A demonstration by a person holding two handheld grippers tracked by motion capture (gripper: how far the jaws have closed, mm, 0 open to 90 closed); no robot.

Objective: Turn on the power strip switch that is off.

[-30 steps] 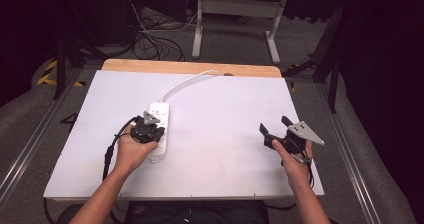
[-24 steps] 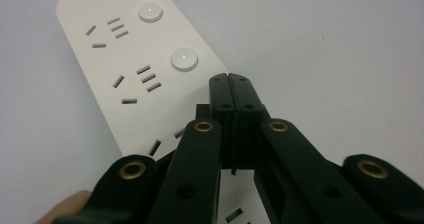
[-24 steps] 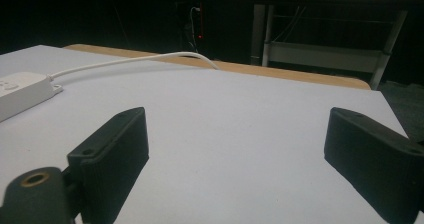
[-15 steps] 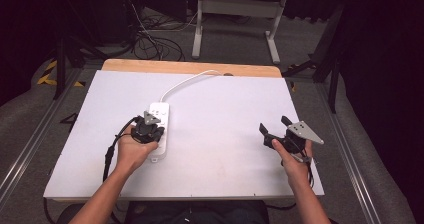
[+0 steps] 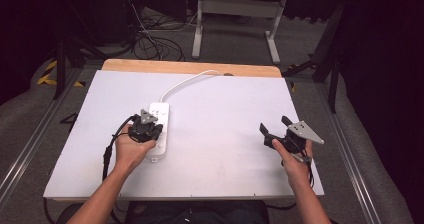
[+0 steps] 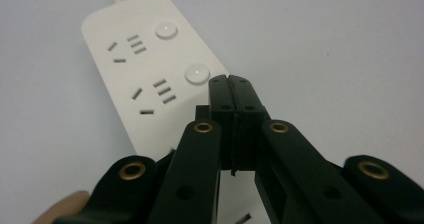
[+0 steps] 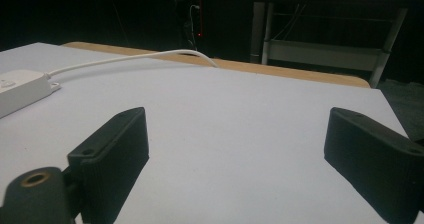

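Observation:
A white power strip (image 5: pixel 160 113) lies on the left half of the white table top (image 5: pixel 220 109), its cord (image 5: pixel 185 82) running to the far edge. My left gripper (image 5: pixel 146 127) hovers over the strip's near half, pointing down. In the left gripper view the jaws are shut (image 6: pixel 231 86) with nothing between them, and their tips sit just beside a round button (image 6: pixel 197 74) of the power strip (image 6: pixel 135 69). Whether they touch it I cannot tell. My right gripper (image 5: pixel 275 127) stands open above bare table at the right, jaws wide apart (image 7: pixel 240 144).
The strip's end (image 7: pixel 20 91) and the cord (image 7: pixel 135 57) lie at the left in the right gripper view. A wooden edge (image 5: pixel 190 67) borders the table's far side. Beyond it are a metal stand (image 5: pixel 235 14) and floor cables (image 5: pixel 150 39).

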